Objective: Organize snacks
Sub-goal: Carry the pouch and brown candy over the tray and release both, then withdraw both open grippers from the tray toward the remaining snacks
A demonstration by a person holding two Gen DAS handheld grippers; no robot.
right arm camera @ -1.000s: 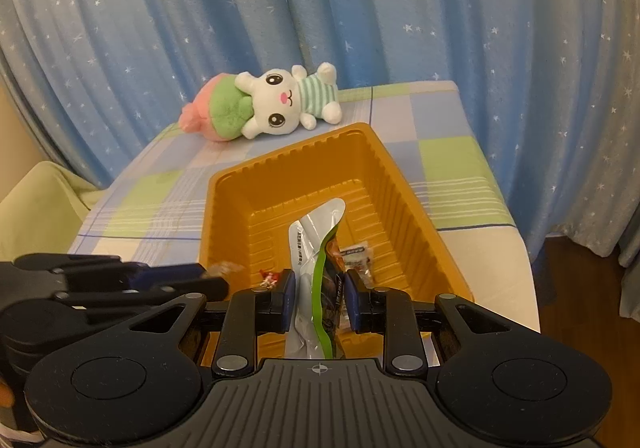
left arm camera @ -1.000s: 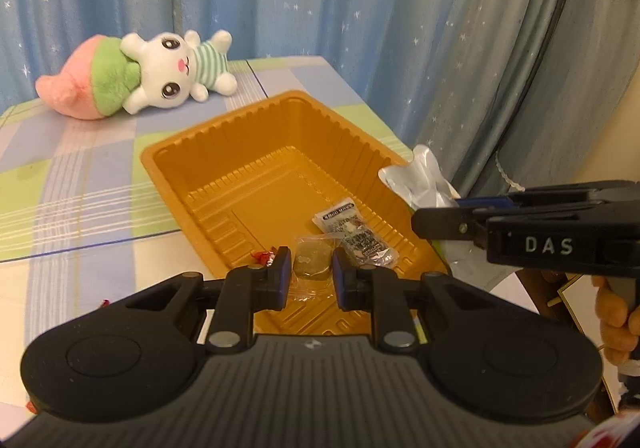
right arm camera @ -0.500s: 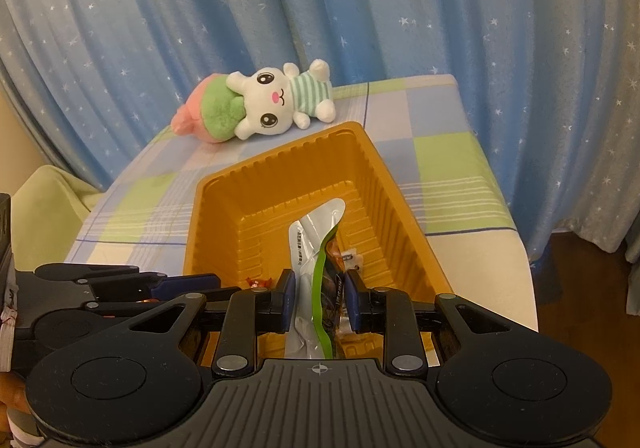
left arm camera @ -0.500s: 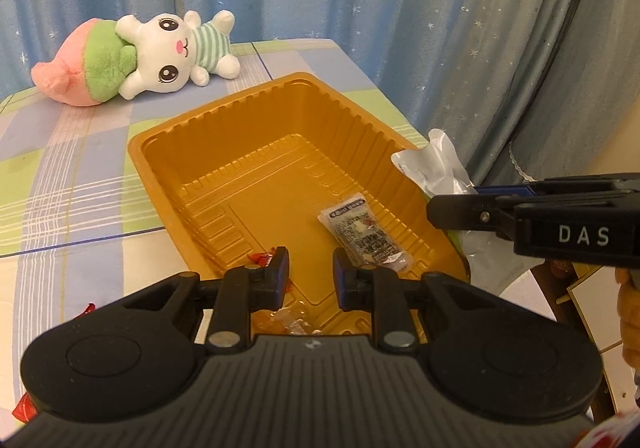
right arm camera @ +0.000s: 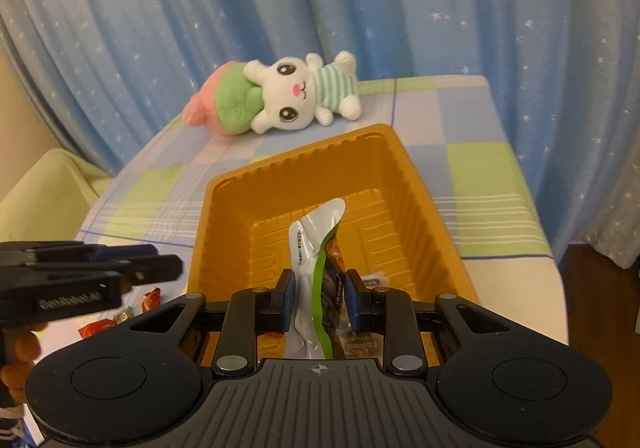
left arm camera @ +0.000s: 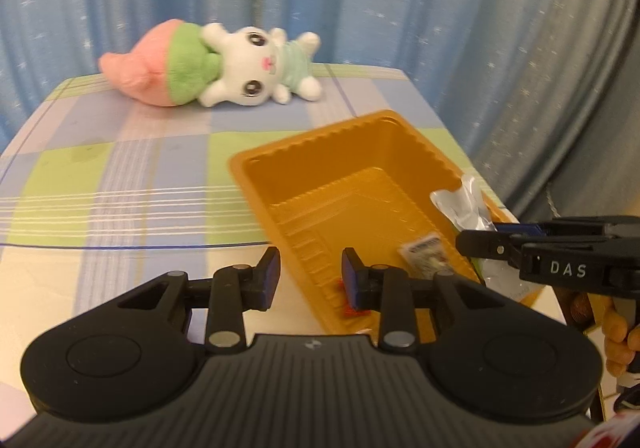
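Both tongs, left and right, are matte black plastic with ribbed housings, silver screws and blue-edged pads; white "DAS" lettering marks the right one's side.

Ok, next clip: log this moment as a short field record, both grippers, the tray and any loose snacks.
left gripper: jaws opening, nothing between them, over the tray's near left edge
right gripper: shut on a green and silver snack pouch above the tray
tray: orange tray on the checked tablecloth, holding a small packet
loose snacks: red-wrapped candies on the table left of the tray
background: plush rabbit lying behind the tray
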